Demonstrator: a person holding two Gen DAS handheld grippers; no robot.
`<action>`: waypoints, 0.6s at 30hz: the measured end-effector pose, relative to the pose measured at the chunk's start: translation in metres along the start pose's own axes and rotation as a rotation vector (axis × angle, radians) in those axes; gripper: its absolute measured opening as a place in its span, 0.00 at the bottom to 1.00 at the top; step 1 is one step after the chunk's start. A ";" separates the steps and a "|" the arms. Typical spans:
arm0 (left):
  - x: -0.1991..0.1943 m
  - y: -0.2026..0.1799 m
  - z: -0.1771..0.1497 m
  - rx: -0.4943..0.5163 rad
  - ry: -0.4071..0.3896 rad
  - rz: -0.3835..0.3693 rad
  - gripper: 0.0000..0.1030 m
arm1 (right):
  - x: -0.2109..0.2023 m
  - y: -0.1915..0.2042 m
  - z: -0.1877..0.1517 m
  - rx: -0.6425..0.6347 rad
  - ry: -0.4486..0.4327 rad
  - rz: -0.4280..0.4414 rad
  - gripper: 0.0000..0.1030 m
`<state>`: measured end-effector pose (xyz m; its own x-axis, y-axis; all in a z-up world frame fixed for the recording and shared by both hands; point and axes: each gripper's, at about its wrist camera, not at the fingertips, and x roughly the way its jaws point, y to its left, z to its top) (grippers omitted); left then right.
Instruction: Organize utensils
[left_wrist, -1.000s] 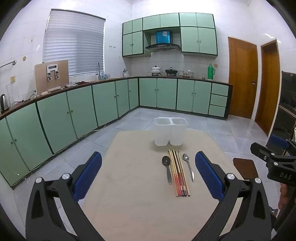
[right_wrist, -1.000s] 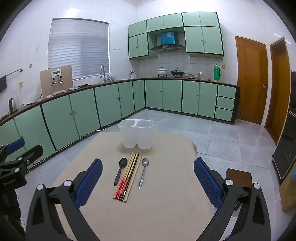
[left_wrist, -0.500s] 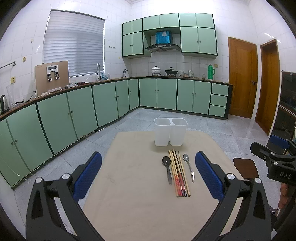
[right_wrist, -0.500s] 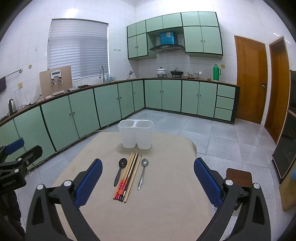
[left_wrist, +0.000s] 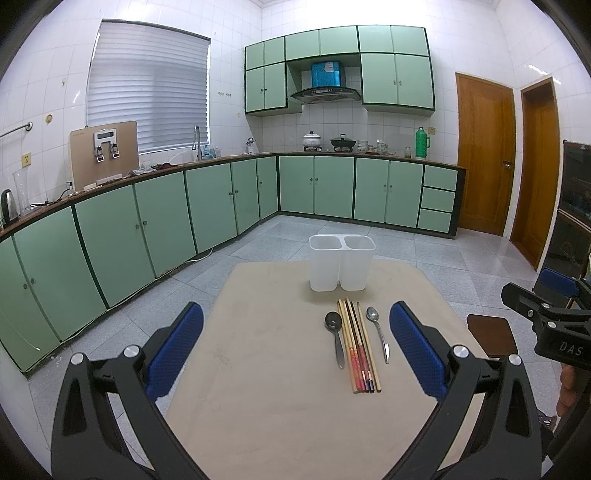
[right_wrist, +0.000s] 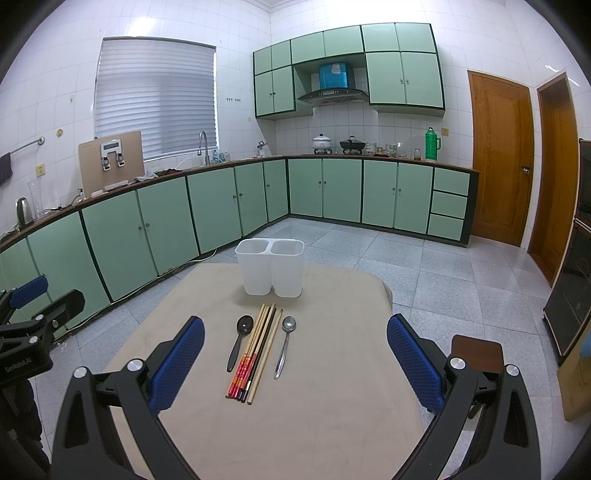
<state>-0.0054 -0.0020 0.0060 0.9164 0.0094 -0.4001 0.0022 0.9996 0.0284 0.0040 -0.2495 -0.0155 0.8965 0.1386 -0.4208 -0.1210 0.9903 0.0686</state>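
A white translucent plastic two-compartment holder (right_wrist: 270, 266) stands upright at the far end of the beige table (right_wrist: 332, 406), both compartments empty. Just in front of it lie a black plastic spoon (right_wrist: 239, 345), a bundle of wooden chopsticks (right_wrist: 256, 350) and a silver metal spoon (right_wrist: 285, 345), side by side. The left gripper (left_wrist: 295, 350) and right gripper (right_wrist: 295, 354) hover spread wide, holding nothing.

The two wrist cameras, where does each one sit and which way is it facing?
Left wrist: on the left hand-held gripper, looking forward over the table at the white holder; its open blue fingers show, the right hand-held gripper at right.
Right wrist: on the right hand-held gripper, same direction; the left hand-held gripper shows at left.
Shared: holder, chopsticks, black spoon, metal spoon.
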 end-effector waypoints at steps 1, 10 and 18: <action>0.000 0.000 0.000 0.000 0.000 -0.001 0.95 | 0.000 0.000 0.000 0.000 0.000 0.000 0.94; 0.000 -0.001 0.000 0.001 0.000 0.001 0.95 | 0.001 0.000 0.001 -0.001 0.000 -0.001 0.94; -0.001 -0.002 0.000 0.001 0.000 0.001 0.95 | 0.002 0.000 0.001 0.001 0.001 -0.001 0.94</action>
<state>-0.0062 -0.0036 0.0059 0.9164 0.0106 -0.4000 0.0013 0.9996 0.0296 0.0056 -0.2490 -0.0157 0.8963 0.1376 -0.4215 -0.1197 0.9904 0.0689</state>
